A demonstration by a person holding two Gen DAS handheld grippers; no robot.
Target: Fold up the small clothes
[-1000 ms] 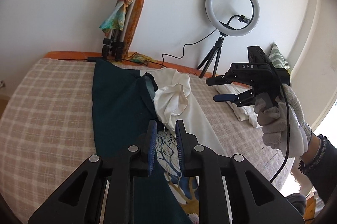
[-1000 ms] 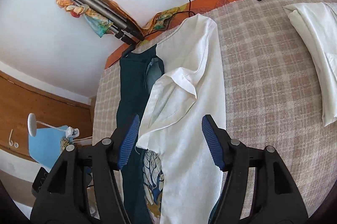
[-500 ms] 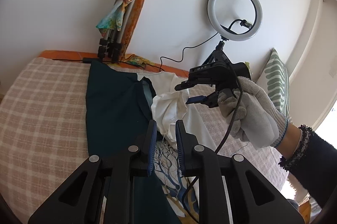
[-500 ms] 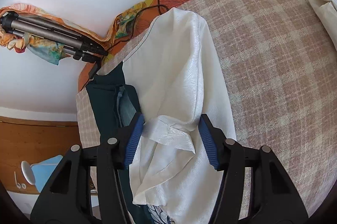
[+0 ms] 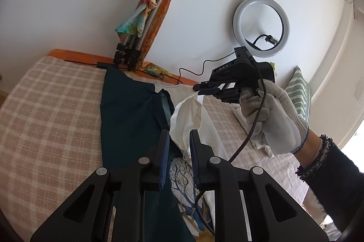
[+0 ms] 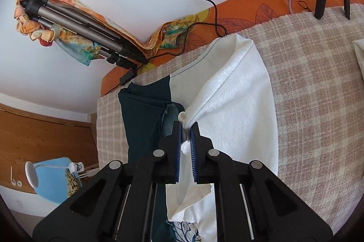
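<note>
A white garment point(image 6: 238, 110) lies on the checked bedspread point(image 6: 318, 94), partly over a dark green garment point(image 6: 143, 114). My right gripper point(image 6: 186, 128) is shut on a bunched fold of the white garment; in the left wrist view it point(image 5: 206, 91) holds the cloth's upper corner lifted. My left gripper point(image 5: 179, 139) is shut on the lower edge of the same white garment point(image 5: 188, 119). The cloth hangs between the two grippers above the dark green garment point(image 5: 129, 114). A tree-print cloth point(image 5: 182, 176) lies under it.
A folded tripod wrapped in a colourful scarf point(image 5: 141, 21) leans on the wall. A ring light point(image 5: 261, 23) stands at the bed's far edge with its cable trailing. Folded white cloth point(image 5: 257, 128) and a striped cushion point(image 5: 298, 96) lie at the right.
My right gripper moved in from the right, closed on the white garment's upper part and lifted it. My left gripper stays shut on the lower edge.
</note>
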